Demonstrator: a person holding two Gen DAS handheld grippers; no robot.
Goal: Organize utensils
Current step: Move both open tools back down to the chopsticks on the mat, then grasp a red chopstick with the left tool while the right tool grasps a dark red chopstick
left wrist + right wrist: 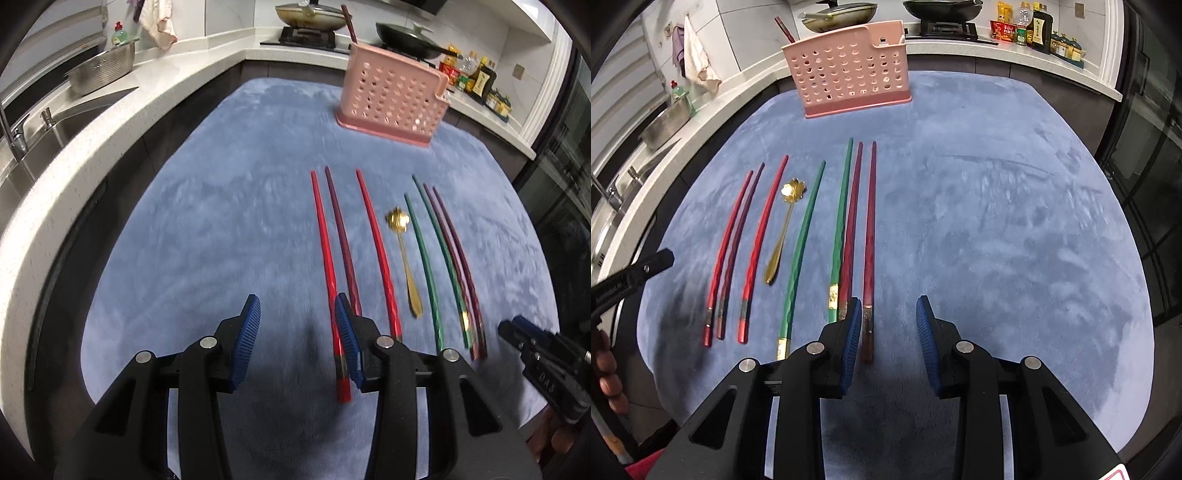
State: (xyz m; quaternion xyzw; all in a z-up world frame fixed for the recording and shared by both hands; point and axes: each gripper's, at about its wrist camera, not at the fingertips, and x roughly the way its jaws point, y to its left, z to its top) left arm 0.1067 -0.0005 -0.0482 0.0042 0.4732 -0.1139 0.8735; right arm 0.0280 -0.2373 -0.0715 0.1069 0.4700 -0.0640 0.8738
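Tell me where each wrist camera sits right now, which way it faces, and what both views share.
Left wrist view: sits behind the open left gripper, low over the blue mat, facing the pink utensil holder; the right gripper shows at the right edge.
Right wrist view: sits behind the open right gripper, facing the same holder; the left gripper and a hand show at the left edge.
Shared: the mat, the holder, the row of chopsticks and the gold spoon.

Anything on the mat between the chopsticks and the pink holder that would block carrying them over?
Nothing visible. The blue mat lies bare between the chopsticks and the pink holder. One stick already stands in the holder's far left end.
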